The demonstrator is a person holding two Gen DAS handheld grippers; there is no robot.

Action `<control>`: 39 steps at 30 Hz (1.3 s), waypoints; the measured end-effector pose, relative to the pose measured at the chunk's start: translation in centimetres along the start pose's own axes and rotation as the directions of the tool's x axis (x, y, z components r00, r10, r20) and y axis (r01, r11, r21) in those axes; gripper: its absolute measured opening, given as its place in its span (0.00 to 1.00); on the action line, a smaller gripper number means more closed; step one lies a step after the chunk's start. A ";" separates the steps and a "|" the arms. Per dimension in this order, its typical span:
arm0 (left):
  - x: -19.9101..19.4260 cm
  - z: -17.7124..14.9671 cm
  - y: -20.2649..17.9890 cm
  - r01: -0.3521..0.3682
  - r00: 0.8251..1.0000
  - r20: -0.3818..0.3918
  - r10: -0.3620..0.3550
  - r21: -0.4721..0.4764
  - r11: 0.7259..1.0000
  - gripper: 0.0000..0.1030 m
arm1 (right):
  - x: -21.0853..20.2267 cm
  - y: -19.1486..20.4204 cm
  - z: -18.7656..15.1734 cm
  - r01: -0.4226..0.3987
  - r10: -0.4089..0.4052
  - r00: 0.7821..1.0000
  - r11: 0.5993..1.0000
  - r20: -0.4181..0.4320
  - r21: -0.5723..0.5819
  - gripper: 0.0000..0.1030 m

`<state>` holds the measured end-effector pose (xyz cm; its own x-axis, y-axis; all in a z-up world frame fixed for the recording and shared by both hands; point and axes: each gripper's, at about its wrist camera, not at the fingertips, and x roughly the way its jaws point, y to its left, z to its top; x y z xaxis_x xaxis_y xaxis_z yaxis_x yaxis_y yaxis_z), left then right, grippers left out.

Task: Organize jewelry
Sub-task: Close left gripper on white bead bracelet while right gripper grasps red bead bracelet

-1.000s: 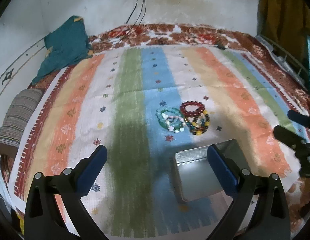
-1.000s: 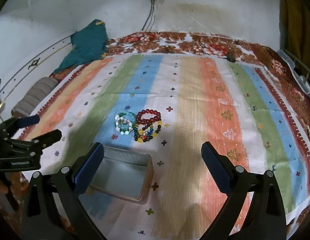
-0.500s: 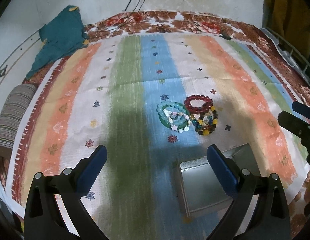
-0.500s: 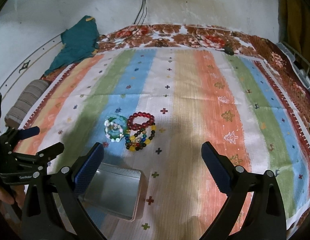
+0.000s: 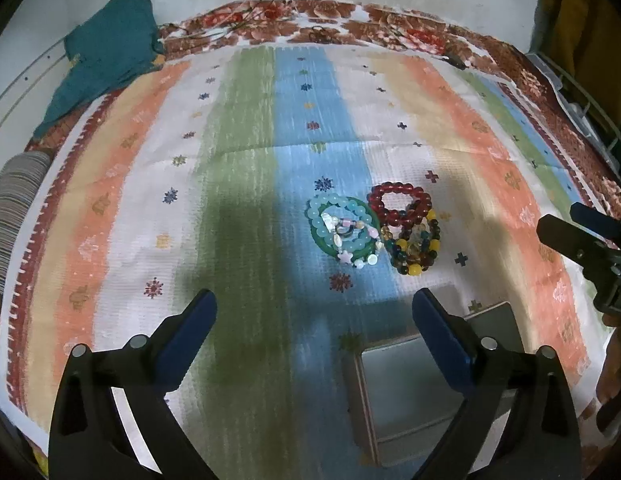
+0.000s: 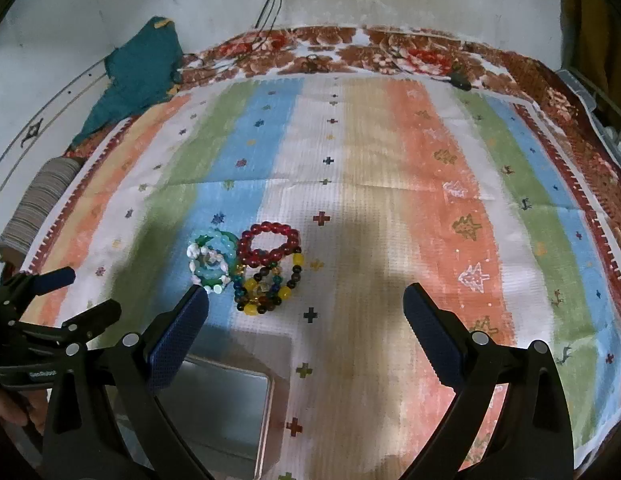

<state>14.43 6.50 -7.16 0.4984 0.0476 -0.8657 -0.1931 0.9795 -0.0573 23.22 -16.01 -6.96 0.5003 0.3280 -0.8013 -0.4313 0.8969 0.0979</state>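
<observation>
both hand-held grippers gape empty; tin half hidden behind a finger.

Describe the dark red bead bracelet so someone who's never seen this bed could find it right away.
On the striped bedspread, beyond the open metal tin, lies a cluster of bracelets. The dark red bead bracelet is farthest from the tin, the only single-colour red ring, beside the pale blue-green bracelets and above the multicoloured one.

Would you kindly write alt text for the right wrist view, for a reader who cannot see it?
A cluster of beaded bracelets, red, turquoise and multicoloured, lies on a striped pastel cloth just beyond an empty rectangular metal tin. The open right hand-held gripper frames the foreground, with the left hand-held gripper at the left edge.
</observation>
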 end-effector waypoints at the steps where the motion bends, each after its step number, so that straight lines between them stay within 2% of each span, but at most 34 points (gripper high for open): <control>1: 0.3 0.1 0.0 0.002 1.000 -0.005 -0.002 -0.001 1.000 0.92 | 0.2 0.1 0.1 0.001 -0.001 1.000 1.000 -0.002 -0.001 0.96; 8: 2.2 0.9 0.5 0.017 0.999 -0.036 -0.018 -0.021 1.000 0.88 | 1.9 0.2 0.9 -0.018 0.018 0.999 1.000 -0.031 0.018 0.96; 16: 5.2 1.7 1.0 0.023 0.996 -0.086 -0.027 -0.039 0.999 0.82 | 4.8 0.0 1.6 -0.005 0.009 0.996 0.999 -0.086 0.040 0.96; 19: 6.0 2.0 1.1 0.037 0.994 -0.100 -0.043 -0.052 0.998 0.79 | 5.9 0.2 1.8 0.020 -0.018 0.995 1.000 -0.096 0.021 0.96; 25: 7.4 2.5 1.0 0.060 0.989 -0.128 -0.068 -0.067 0.996 0.70 | 7.5 0.3 2.0 0.027 -0.025 0.993 1.000 -0.119 0.015 0.96; 27: 7.7 2.6 1.1 0.067 0.988 -0.135 -0.077 -0.075 0.995 0.63 | 7.9 0.4 2.2 0.025 -0.023 0.992 1.000 -0.125 0.015 0.96; 39: 9.8 3.2 0.9 0.074 0.982 -0.166 -0.087 -0.084 0.994 0.60 | 11.1 0.5 2.9 0.038 -0.034 0.985 0.999 -0.170 0.025 0.96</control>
<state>21.87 8.52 -14.10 0.3664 -0.0710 -0.9277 -0.2259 0.9605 -0.1627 30.74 -11.08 -14.04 0.3797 0.2425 -0.8928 -0.3931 0.9159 0.0816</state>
